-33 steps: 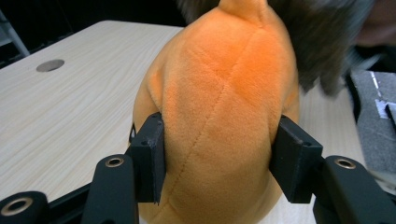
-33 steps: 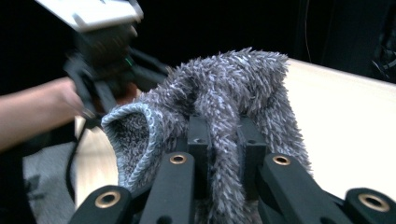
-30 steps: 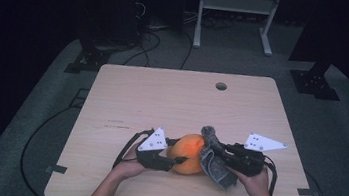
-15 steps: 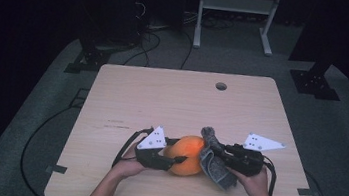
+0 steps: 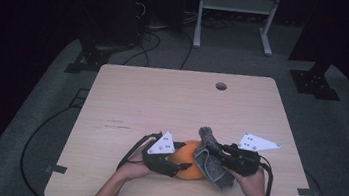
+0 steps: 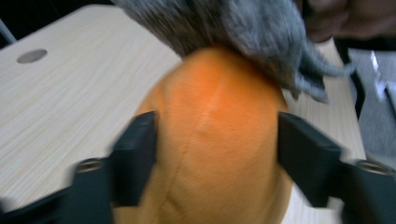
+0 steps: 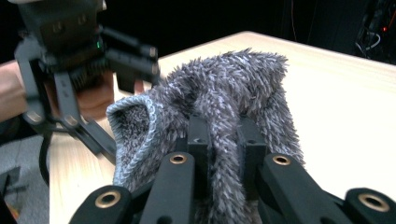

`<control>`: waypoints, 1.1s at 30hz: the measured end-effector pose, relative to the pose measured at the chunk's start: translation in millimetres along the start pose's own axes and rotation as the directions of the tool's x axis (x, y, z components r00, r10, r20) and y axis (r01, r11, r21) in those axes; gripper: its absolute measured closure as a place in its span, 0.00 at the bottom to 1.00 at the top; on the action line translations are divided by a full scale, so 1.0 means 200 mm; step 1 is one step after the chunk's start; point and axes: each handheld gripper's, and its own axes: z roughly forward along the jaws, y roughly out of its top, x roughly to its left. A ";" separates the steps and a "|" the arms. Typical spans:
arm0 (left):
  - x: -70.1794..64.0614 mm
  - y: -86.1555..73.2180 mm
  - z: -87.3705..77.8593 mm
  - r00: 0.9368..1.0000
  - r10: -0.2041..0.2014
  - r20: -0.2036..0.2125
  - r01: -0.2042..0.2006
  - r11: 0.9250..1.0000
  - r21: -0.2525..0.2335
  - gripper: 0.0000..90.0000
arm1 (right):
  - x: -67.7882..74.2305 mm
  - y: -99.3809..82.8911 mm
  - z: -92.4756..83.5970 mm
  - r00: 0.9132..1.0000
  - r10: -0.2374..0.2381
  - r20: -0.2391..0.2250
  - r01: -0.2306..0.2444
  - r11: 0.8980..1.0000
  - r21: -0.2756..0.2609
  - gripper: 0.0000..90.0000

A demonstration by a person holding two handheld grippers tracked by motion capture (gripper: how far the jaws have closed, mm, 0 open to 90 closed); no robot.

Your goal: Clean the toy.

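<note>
The right gripper [image 7: 219,140] pinches the fuzzy grey knitted sock [image 7: 224,88], while the left gripper [image 6: 215,140], jaws just opening, straddles the round orange plush ball [image 6: 219,135].

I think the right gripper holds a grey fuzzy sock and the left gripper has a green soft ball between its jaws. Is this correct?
Not quite: the ball is orange, not green, as the left gripper view shows. The rest stands: the right gripper is shut on the grey fuzzy sock, and the ball sits between the jaws of the left gripper, which have just been opening.
</note>
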 end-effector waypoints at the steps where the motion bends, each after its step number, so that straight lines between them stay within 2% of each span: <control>1: 0.01 0.00 0.01 1.000 -0.016 -0.010 0.016 1.000 0.006 0.22 | 0.00 0.00 0.00 1.000 -0.014 -0.002 0.014 1.000 0.008 0.87; 2: 0.02 -0.01 0.02 0.999 -0.025 -0.025 0.026 0.999 0.025 0.15 | 0.01 0.00 -0.01 1.000 -0.019 -0.014 0.019 1.000 0.008 0.87; 3: 0.03 -0.02 0.03 0.999 -0.039 -0.021 0.039 0.999 0.038 0.12 | 0.01 -0.01 -0.01 0.999 -0.025 -0.023 0.026 1.000 0.006 0.87; 4: 0.04 -0.03 0.04 0.999 -0.049 -0.006 0.049 0.998 0.046 0.14 | 0.01 -0.01 -0.01 0.999 -0.032 -0.020 0.032 0.999 0.013 0.87; 6: 0.03 -0.05 0.05 0.999 -0.045 -0.011 0.045 0.999 0.027 0.26 | -0.02 -0.03 -0.01 1.000 -0.023 -0.007 0.023 0.999 0.035 0.87; 9: 0.02 -0.04 0.06 0.999 -0.043 -0.023 0.044 0.999 0.027 0.30 | -0.12 -0.09 -0.03 0.998 0.038 0.046 -0.041 0.997 0.069 0.87; 10: 0.02 -0.04 0.06 0.999 -0.041 -0.023 0.042 0.999 0.028 0.31 | -0.13 -0.09 -0.05 0.997 0.032 0.070 -0.037 0.996 0.082 0.87; 11: 0.02 -0.04 0.06 0.999 -0.041 -0.024 0.042 0.999 0.027 0.31 | -0.13 -0.09 -0.07 0.997 0.038 0.070 -0.042 0.997 0.062 0.87; 13: 0.02 -0.04 0.07 0.998 -0.044 -0.036 0.045 0.999 0.023 0.32 | -0.10 -0.06 -0.11 0.998 0.040 0.044 -0.040 0.999 -0.002 0.87; 14: 0.01 -0.04 0.07 0.998 -0.045 -0.039 0.045 0.999 0.022 0.33 | -0.08 -0.03 -0.12 1.000 0.017 0.021 -0.016 1.000 -0.020 0.87; 16: 0.00 -0.04 0.08 0.998 -0.045 -0.040 0.046 0.999 0.018 0.33 | -0.02 0.00 -0.09 0.999 -0.037 -0.003 0.037 0.999 0.001 0.87; 18: 0.01 -0.03 0.06 0.999 -0.038 -0.009 0.038 0.999 0.010 0.27 | 0.00 -0.02 -0.04 0.997 -0.075 -0.007 0.075 0.995 0.060 0.87; 20: 0.02 -0.04 0.06 0.999 -0.050 -0.004 0.050 0.999 0.009 0.21 | -0.02 -0.05 -0.03 0.999 -0.049 -0.020 0.051 0.997 0.064 0.87; 22: 0.02 -0.05 0.07 0.999 -0.046 -0.013 0.046 0.999 0.005 0.27 | -0.06 -0.07 -0.04 1.000 -0.027 -0.010 0.028 0.997 0.066 0.87; 25: 0.00 -0.04 0.08 0.998 -0.044 -0.051 0.044 0.999 0.007 0.32 | -0.11 -0.09 -0.08 0.998 0.004 0.056 -0.009 0.995 0.096 0.87; 26: 0.00 -0.04 0.08 0.997 -0.040 -0.059 0.040 0.999 0.009 0.32 | -0.11 -0.08 -0.10 0.998 0.010 0.063 -0.015 0.997 0.076 0.87; 27: 0.00 -0.04 0.08 0.997 -0.040 -0.062 0.041 0.999 0.006 0.33 | -0.10 -0.06 -0.12 0.999 0.015 0.049 -0.017 0.999 0.043 0.87; 28: 0.00 -0.04 0.08 0.997 -0.037 -0.061 0.037 0.999 0.007 0.33 | -0.07 -0.04 -0.13 0.999 0.003 0.034 -0.004 1.000 0.017 0.87; 29: -0.01 -0.04 0.09 0.997 -0.038 -0.060 0.038 0.999 0.005 0.33 | -0.04 -0.02 -0.12 0.999 -0.025 0.021 0.024 1.000 0.014 0.87; 31: 0.00 -0.03 0.07 0.999 -0.043 -0.031 0.043 0.999 -0.006 0.28 | 0.00 -0.01 -0.08 0.998 -0.064 0.002 0.063 0.997 0.044 0.87; 33: 0.01 -0.02 0.07 0.998 -0.056 -0.037 0.056 0.998 0.000 0.16 | 0.01 -0.03 -0.03 0.997 -0.083 -0.008 0.083 0.993 0.079 0.88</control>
